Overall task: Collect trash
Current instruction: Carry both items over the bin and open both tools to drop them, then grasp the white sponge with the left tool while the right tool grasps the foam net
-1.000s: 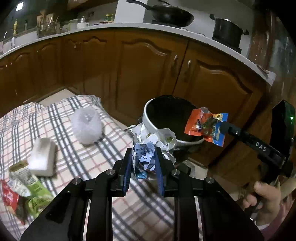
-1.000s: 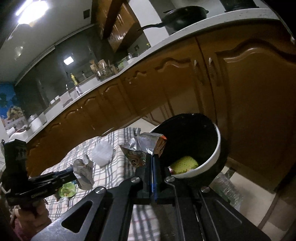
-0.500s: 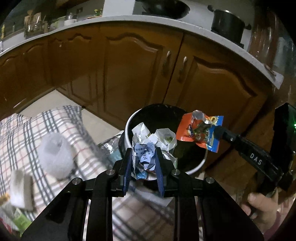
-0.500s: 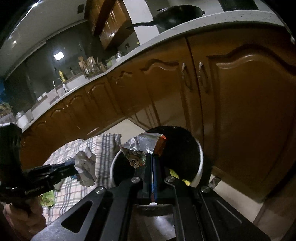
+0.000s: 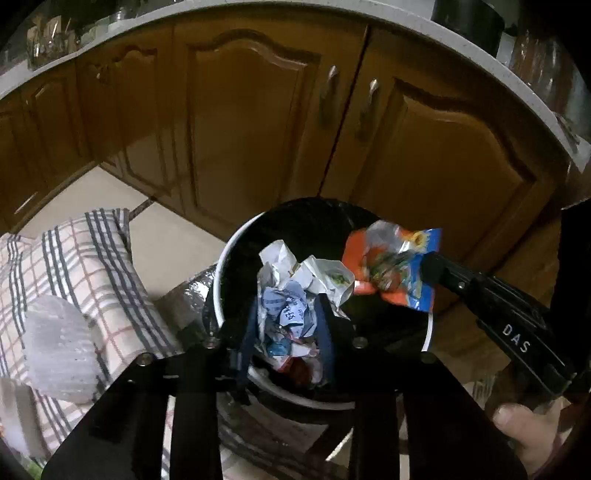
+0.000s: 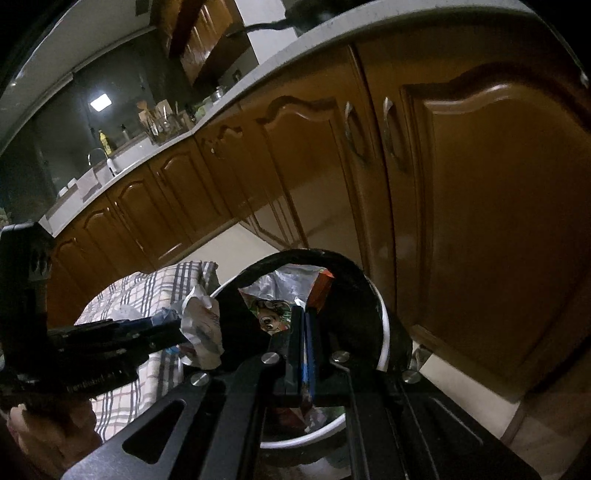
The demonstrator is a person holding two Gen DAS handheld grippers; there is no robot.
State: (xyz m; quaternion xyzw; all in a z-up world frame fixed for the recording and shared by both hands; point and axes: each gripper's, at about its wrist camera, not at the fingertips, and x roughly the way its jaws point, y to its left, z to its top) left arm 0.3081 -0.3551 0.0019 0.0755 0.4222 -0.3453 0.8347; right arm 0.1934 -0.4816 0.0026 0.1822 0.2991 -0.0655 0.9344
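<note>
Grippers, left (image 5: 286, 325) clamping crumpled paper (image 5: 295, 288) and right (image 6: 304, 354) pinching a snack wrapper (image 5: 395, 269), are hovering over the bin (image 5: 229, 258), risking a rim-side spill.

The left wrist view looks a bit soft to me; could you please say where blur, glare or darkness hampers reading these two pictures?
Left wrist view: the snack wrapper is motion-smeared, the crumpled paper fairly sharp, the bin interior black. Right wrist view: dim, glare streaks on the cabinet doors, fisheye bending the countertop.
</note>
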